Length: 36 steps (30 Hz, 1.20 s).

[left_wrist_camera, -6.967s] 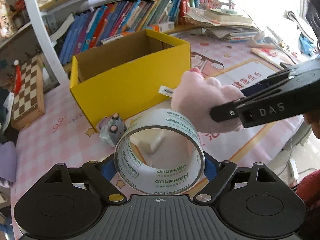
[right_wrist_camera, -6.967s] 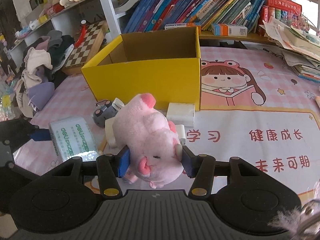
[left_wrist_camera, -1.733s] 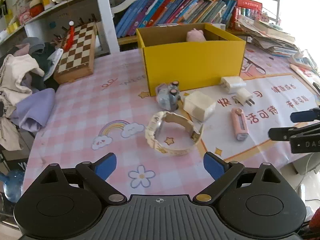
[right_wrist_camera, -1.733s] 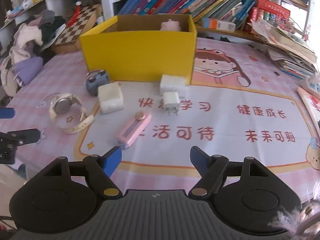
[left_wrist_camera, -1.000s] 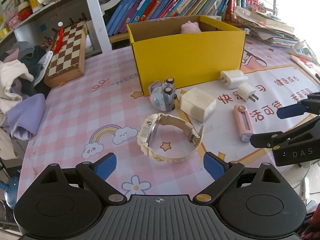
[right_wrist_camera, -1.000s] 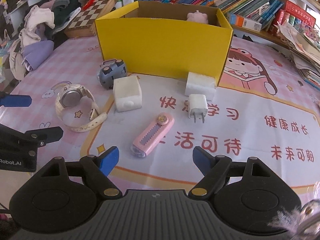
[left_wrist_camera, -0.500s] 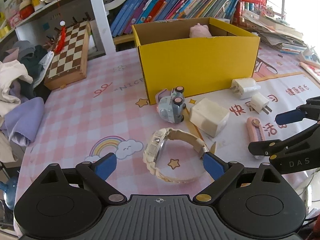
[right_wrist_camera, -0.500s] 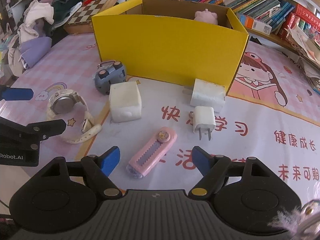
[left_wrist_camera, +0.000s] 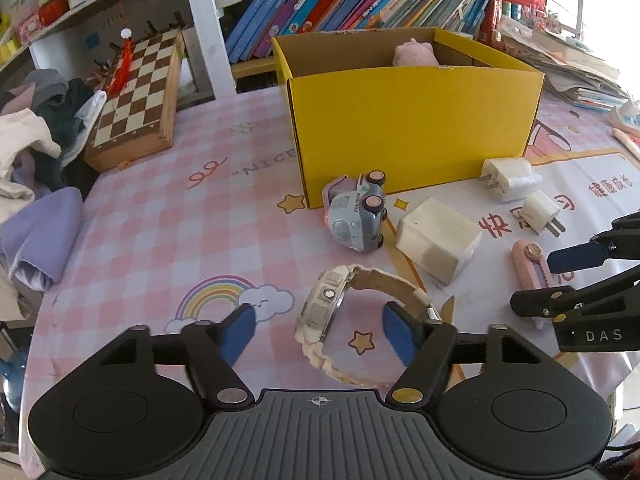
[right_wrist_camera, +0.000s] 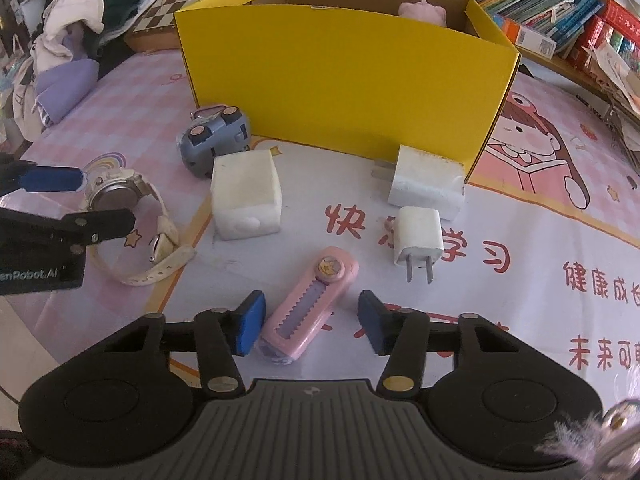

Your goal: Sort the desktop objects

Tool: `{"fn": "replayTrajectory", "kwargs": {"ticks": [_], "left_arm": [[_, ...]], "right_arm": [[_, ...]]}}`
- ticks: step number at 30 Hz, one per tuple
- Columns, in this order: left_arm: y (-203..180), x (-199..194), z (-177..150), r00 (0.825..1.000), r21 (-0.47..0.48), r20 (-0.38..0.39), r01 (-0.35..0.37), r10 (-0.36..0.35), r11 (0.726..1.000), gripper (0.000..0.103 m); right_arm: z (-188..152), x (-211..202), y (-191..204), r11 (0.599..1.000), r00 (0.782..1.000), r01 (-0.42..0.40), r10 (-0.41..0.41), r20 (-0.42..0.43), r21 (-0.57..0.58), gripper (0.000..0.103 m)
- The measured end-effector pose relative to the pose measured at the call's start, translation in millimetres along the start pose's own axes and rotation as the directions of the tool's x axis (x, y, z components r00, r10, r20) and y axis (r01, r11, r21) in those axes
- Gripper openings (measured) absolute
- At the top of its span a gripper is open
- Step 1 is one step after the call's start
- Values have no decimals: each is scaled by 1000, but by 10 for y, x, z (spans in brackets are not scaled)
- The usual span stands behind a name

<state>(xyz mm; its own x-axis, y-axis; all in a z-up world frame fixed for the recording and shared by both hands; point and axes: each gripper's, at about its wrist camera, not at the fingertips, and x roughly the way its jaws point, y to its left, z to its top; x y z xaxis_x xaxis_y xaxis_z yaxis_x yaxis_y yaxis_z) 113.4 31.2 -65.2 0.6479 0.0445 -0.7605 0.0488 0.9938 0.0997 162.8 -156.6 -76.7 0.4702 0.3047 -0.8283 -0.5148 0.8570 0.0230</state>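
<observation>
Below, my left gripper [left_wrist_camera: 318, 330] stood with its jaws apart around the cream watch [left_wrist_camera: 340, 320], not touching it. My right gripper [right_wrist_camera: 308, 320] was also apart, on both sides of the pink cutter [right_wrist_camera: 308, 314]. Both things lay on the mat before the yellow box [right_wrist_camera: 340, 76], which held a pink plush [right_wrist_camera: 424, 12].

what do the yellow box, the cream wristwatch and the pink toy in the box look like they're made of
Yellow open-top box: cardboard, it seems; matte yellow outside, plain brown inside, with thin folded walls.
Cream wristwatch: strap looks like moulded plastic or rubber, ribbed and slightly glossy; the round back reads as brushed metal.
Pink toy: likely plush fabric, going by its soft fuzzy outline; only the top shows.
</observation>
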Motion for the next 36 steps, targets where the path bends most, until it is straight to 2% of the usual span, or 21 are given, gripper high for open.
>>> {"fn": "replayTrajectory", "kwargs": {"ticks": [3,7,16,21,27,36], "left_arm": [[-16,39,3,1000,5,-8,10,-10,1000,57],[-44,79,8,1000,16,-15,14,-14,1000,54],[6,102,-1,1000,-10,-25,3,-3,1000,24],[40,67,-31,999,-29,-30,13,-14,999,21],[105,-27,-59,998,-100,-36,57,-60,993,16],[107,-168,-55,996,-146,-2,84,-85,986,16]], "right_arm": [[-2,-5,-17,1000,1000,4,-4,0,-4,36],[-7,-19,-36,1000,1000,5,-5,0,-10,29],[-16,-30,-53,1000,1000,8,-8,-1,-18,23],[-28,-67,-58,1000,1000,5,-5,4,-15,23],[-37,-142,-55,1000,1000,0,0,18,-22,23],[-57,-211,-55,999,1000,-12,13,20,-36,23]]}}
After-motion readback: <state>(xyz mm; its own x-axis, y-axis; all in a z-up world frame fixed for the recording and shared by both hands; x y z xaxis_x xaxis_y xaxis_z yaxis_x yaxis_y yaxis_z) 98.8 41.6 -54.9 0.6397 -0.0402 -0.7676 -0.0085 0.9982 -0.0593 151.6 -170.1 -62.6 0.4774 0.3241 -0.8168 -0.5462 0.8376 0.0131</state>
